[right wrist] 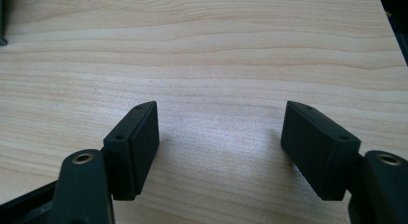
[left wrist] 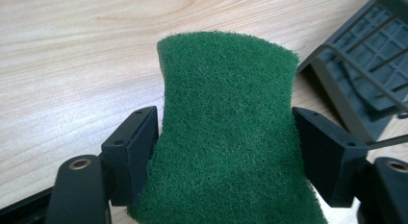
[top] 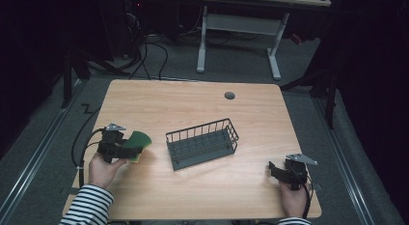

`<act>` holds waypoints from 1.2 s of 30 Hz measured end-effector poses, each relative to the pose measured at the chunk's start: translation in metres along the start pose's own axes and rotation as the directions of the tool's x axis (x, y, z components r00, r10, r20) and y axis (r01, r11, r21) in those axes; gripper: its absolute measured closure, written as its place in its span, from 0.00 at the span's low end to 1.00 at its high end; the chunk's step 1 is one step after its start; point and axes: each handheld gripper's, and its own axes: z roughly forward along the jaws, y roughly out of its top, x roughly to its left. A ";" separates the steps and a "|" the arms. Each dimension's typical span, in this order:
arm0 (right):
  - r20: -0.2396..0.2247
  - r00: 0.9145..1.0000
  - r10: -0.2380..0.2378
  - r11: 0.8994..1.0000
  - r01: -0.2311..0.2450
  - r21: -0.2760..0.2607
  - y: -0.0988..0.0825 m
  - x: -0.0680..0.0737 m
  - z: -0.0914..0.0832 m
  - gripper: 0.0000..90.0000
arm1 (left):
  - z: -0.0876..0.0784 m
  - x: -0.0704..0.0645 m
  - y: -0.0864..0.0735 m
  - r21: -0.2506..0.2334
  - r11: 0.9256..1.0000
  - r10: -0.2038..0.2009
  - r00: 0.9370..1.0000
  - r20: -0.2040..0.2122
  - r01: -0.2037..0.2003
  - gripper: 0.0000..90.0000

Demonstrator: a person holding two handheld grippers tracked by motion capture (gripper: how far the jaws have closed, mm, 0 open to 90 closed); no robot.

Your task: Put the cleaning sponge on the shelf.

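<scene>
A green scouring sponge (top: 138, 142) with a yellow underside is held just above the table at the left, clamped in my left gripper (top: 126, 151). In the left gripper view the sponge (left wrist: 228, 137) bulges between both jaws, pinched at its waist. A dark wire basket (top: 202, 143) stands in the middle of the table, to the right of the sponge, and its corner (left wrist: 365, 75) shows close by. My right gripper (top: 276, 170) rests near the front right edge, open, with bare wood between its jaws (right wrist: 219, 147).
The wooden table (top: 193, 99) has a round cable hole (top: 229, 95) at the back. Cables trail off the table's left side. A white desk frame (top: 238, 39) stands on the floor beyond it.
</scene>
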 end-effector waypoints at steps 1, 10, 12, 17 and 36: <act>0.000 1.000 0.000 1.000 0.000 0.001 0.000 0.000 0.000 0.33 | -0.001 -0.001 0.001 -0.004 1.000 -0.001 1.000 0.004 0.001 0.31; 0.000 1.000 -0.003 1.000 0.003 -0.003 0.000 0.000 0.000 0.33 | -0.017 -0.015 0.018 -0.011 0.999 0.044 0.999 0.023 -0.044 0.31; -0.001 1.000 -0.001 1.000 0.001 -0.002 0.000 0.000 0.000 0.33 | -0.021 -0.017 0.022 -0.015 0.999 0.049 0.998 0.029 -0.049 0.31; -0.003 1.000 -0.001 1.000 0.001 -0.002 0.000 -0.001 0.000 0.33 | -0.029 -0.024 0.036 -0.028 0.998 0.065 0.997 0.045 -0.064 0.31; 0.007 1.000 -0.017 1.000 0.017 0.004 0.000 0.001 0.000 0.32 | -0.027 -0.071 0.090 -0.041 0.981 0.192 0.974 0.116 -0.189 0.31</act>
